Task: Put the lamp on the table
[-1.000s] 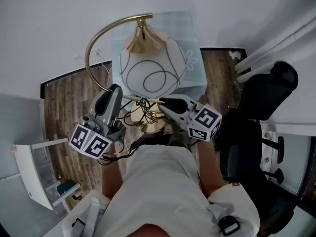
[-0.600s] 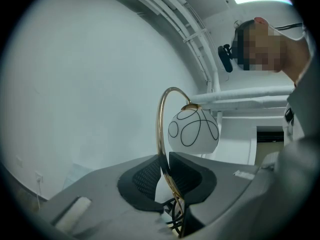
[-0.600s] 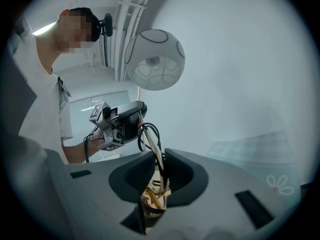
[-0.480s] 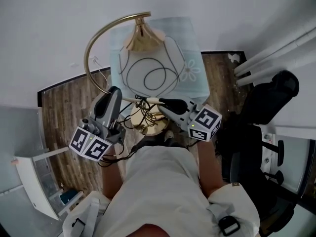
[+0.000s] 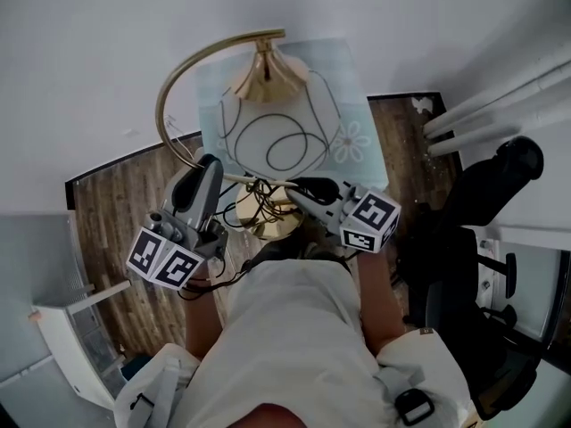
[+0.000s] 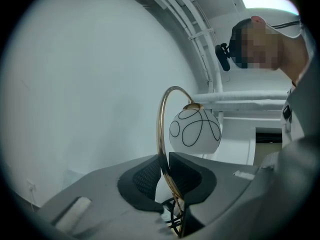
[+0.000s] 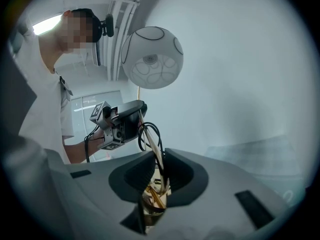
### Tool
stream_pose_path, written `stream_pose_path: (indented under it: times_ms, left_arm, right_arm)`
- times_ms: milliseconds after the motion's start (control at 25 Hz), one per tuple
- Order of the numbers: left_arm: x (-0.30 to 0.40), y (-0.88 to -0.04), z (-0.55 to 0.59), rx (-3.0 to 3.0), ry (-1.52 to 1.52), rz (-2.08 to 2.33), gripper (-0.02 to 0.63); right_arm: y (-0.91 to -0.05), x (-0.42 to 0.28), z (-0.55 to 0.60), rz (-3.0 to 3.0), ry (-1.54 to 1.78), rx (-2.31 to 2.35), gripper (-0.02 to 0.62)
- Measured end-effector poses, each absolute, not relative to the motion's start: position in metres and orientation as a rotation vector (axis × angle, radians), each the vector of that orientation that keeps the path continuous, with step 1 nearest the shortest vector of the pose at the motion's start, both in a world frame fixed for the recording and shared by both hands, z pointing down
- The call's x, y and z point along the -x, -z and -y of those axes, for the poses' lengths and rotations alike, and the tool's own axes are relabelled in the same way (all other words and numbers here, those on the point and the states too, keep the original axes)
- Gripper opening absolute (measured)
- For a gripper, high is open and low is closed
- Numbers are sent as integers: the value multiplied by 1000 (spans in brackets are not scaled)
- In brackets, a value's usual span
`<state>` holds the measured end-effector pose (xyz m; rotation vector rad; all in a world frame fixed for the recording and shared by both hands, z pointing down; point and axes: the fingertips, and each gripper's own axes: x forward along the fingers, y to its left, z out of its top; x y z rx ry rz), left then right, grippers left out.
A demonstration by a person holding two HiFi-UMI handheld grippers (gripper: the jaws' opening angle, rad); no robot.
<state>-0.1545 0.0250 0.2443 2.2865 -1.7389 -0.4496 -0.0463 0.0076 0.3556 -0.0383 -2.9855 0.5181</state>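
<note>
White wall (image 5: 89,43) and brown plank floor (image 5: 116,203) fill the head view. A pale blue table (image 5: 343,78) stands against the wall, beyond the tips of both grippers. The lamp (image 5: 272,141) is carried between the two tools.

The left gripper (image 5: 208,163) is clamped on the brass arm (image 6: 161,129). In its own view the thin curved rod runs straight between the dark pads (image 6: 142,176), which press it from both sides. From there the arm arcs up and over to the white globe shade (image 6: 195,130), which hangs ahead of and above the jaws.

The right gripper (image 5: 299,185) is closed on the lower stem. In its view the rod passes between the pads (image 7: 177,174), with loops of black cord (image 7: 150,134) bunched just above them. The left gripper's cube shows farther up the stem.

The brass base (image 5: 268,223) sits between the two grippers, nearer the person than the table. It is half covered by tangled cord, and in the right gripper view only a sliver shows through the gap under the pads. Whether it rests on anything cannot be told.

The shade hides most of the table top, and the table's legs are out of sight. The person's torso blocks the floor below the grippers. A black chair (image 5: 482,203) is cut off to the right of the right gripper.
</note>
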Motion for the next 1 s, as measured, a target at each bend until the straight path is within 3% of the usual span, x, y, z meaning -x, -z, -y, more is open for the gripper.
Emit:
stream_pose_path:
  times_ms: [200, 1000]
  left_arm:
    - [193, -248, 7, -2288, 461, 1693, 49]
    - [211, -270, 94, -2263, 455, 1696, 46]
  right_arm:
    - [-359, 83, 21, 2973, -516, -6, 57]
    - [-382, 103, 111, 2974, -544, 50, 58]
